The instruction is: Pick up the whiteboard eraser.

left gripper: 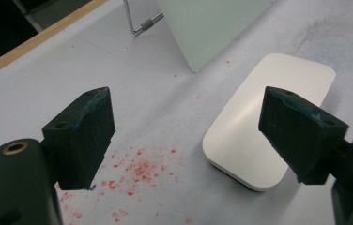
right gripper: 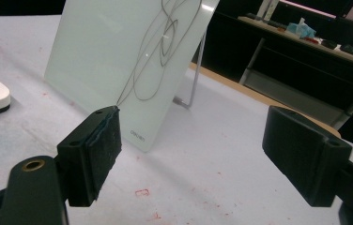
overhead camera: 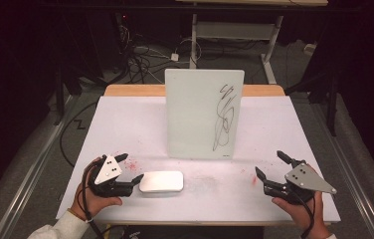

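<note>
One scribbled white glass board (overhead camera: 204,114), one white rounded eraser block (overhead camera: 161,181), two black grippers.
Left gripper (overhead camera: 129,169) lower left, jaws spread, beside eraser; right gripper (overhead camera: 270,166) lower right, jaws spread, empty.

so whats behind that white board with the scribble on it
A thin metal stand props the white board from behind, and past it runs the table's wooden edge. The rest of the stand and the table directly behind are covered by the board.

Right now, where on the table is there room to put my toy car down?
Bare white table lies left of the standing whiteboard, and more to its right. There is also space between the white eraser block and the right gripper. It is crowded around the left gripper, beside the block.
</note>
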Tool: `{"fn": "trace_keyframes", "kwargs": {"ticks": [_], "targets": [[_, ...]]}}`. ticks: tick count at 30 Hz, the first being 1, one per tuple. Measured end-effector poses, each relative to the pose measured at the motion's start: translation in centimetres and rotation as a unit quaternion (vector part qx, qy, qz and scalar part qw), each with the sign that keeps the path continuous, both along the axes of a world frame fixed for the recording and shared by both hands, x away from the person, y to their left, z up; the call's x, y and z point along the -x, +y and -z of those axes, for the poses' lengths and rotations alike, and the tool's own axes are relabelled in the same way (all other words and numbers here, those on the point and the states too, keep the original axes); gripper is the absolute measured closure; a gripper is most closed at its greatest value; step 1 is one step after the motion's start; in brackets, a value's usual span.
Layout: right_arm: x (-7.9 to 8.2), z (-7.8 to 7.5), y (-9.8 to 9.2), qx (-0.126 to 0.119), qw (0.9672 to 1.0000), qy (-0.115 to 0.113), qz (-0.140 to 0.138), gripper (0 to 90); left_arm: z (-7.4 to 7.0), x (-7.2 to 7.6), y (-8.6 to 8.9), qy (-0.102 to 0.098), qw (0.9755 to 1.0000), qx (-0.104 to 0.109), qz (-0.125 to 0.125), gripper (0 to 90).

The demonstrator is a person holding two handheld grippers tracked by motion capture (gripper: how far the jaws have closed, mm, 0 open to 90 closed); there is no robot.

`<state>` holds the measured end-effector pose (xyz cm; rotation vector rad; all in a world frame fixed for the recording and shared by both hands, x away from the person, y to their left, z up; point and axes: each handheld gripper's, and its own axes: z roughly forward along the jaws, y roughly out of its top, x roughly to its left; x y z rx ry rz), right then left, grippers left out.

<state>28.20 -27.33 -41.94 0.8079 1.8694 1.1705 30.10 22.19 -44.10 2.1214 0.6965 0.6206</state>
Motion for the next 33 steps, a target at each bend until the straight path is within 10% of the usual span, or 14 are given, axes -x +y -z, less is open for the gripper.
{"fn": "trace_keyframes", "kwargs": {"ticks": [11,18,27,33], "targets": [[-0.4,0.6,0.3,0.014,0.9994,0.026,-0.017,20.6,-1.5,-0.7,-0.4,0.053,0.9961,-0.053,0.047,16.8],[-0.8,1.3,1.0,0.031,0.9976,0.051,-0.034,20.6,-2.0,-1.9,-3.6,0.098,0.9809,-0.127,0.11,17.4],[-1.0,1.7,1.6,0.042,0.9961,0.062,-0.046,20.7,-0.9,-3.5,-7.8,0.145,0.9539,-0.194,0.178,19.1],[-1.1,2.0,1.7,0.048,0.9951,0.07,-0.051,20.7,-0.1,-4.9,-8.8,0.164,0.9478,-0.2,0.187,19.4]]}}
